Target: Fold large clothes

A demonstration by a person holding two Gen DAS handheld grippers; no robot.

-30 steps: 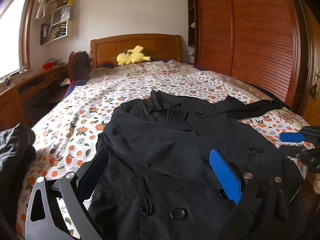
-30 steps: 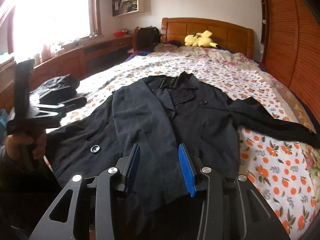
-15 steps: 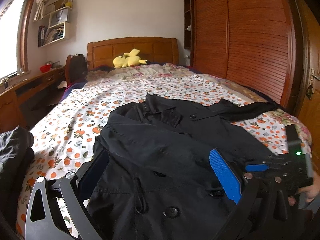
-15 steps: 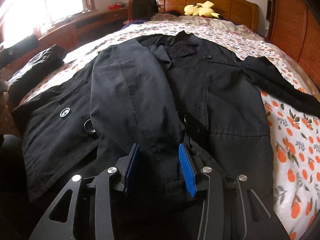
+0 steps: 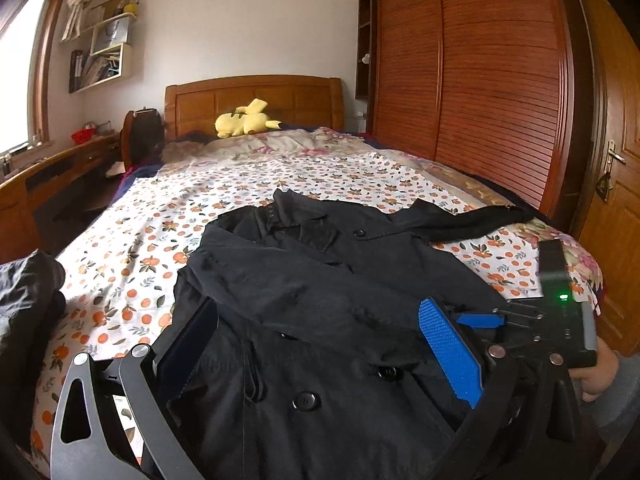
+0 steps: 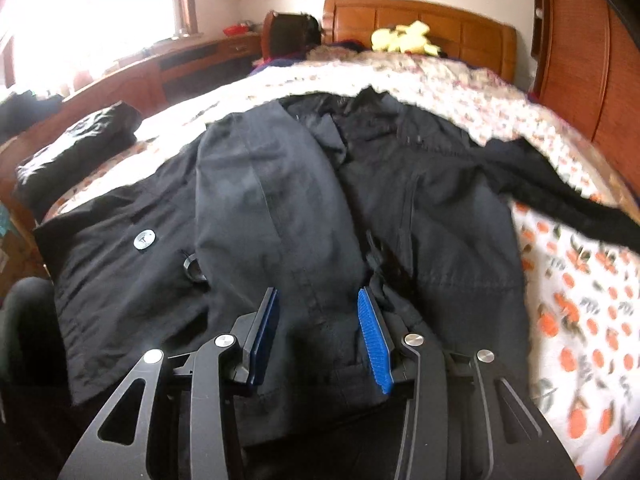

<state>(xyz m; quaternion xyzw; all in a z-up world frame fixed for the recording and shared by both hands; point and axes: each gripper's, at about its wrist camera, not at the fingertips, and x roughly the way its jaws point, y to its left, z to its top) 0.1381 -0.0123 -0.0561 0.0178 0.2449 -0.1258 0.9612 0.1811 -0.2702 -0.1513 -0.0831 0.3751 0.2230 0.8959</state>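
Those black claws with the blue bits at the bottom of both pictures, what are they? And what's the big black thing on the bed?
They are grabbing tools, not a robot: a person holds one in each hand, and each has a camera looking along its two fingers. One picture is from the left gripper, the other from the right gripper. In the left one you see the person's hand holding the right tool. The black thing is a coat spread on the bed with the orange-flowered sheet, one sleeve already folded across it. Both pairs of fingers stand apart over the coat. Nothing is pinched yet.
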